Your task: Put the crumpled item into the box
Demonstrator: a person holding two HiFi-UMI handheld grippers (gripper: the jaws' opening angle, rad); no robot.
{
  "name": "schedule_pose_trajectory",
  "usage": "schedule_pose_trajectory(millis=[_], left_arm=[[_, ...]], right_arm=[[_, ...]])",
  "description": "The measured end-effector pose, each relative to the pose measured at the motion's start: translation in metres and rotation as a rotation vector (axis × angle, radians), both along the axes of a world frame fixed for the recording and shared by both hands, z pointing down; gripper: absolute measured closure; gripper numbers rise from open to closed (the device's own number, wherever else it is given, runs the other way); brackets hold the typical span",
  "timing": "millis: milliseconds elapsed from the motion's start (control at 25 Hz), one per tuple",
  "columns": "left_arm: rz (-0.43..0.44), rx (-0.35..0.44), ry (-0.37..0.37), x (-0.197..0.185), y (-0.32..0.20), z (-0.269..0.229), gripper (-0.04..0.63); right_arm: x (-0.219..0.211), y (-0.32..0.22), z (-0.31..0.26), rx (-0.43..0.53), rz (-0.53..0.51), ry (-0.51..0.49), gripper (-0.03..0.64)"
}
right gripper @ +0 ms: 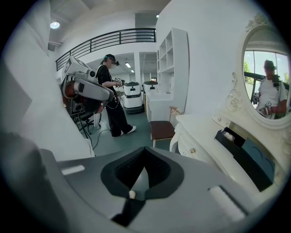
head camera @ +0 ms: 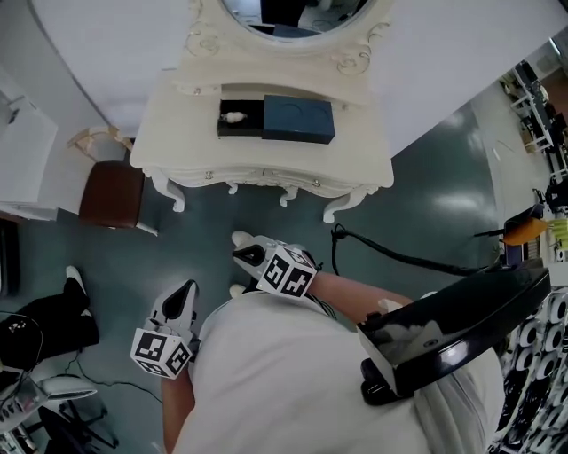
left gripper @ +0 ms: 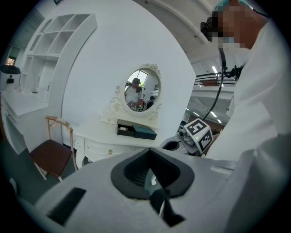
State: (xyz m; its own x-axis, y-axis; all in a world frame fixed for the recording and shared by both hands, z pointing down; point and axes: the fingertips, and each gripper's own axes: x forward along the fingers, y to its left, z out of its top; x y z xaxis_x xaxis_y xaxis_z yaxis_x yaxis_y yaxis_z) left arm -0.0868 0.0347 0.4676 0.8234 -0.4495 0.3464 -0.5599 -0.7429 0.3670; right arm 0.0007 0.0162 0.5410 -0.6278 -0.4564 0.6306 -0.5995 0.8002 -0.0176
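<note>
Left gripper (head camera: 184, 298): jaws together, nothing between them; held low, tips towards the dressing table (head camera: 177, 133).
Right gripper (head camera: 245, 253): jaws together, nothing clamped; just beside the left gripper and a little further forward.
Crumpled item (head camera: 232, 116): small white wad on the tabletop, well ahead of both pairs of jaws and touched by neither. It appears to lie inside the black open tray (head camera: 241, 127).
Box: taken to be that black tray with the dark blue piece (head camera: 298, 119) touching its side. The blue piece may be a lid or a second compartment; I cannot tell which.
Step in hand: judged to be either the approach not yet begun, or the task already done and the grippers drawn off. The pictures do not settle which.
Next move, if the item is yet to be moved: bring one gripper forward over the table edge, part its jaws, set them either side of the wad and close lightly, since it looks soft and small.
Next move, if the item is already in: none with the jaws, beyond perhaps closing the blue piece.
Hard to make out: the wad is tiny in every view, and its material is unclear.
Cut off: the mirror (head camera: 293, 18) above the box runs out of the head view's top.
Hidden: the floor below the jaws, behind the person's torso.
</note>
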Motion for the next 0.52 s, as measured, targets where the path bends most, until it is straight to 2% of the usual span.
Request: schedule_pose_trajectory(millis=[520], left_arm=[[0.021,-0.010,-0.013,0.026,-0.030,-0.001,0.597]], right_arm=[[0.027,-0.030,-0.001,0.010,0.016,-0.015,0.617]])
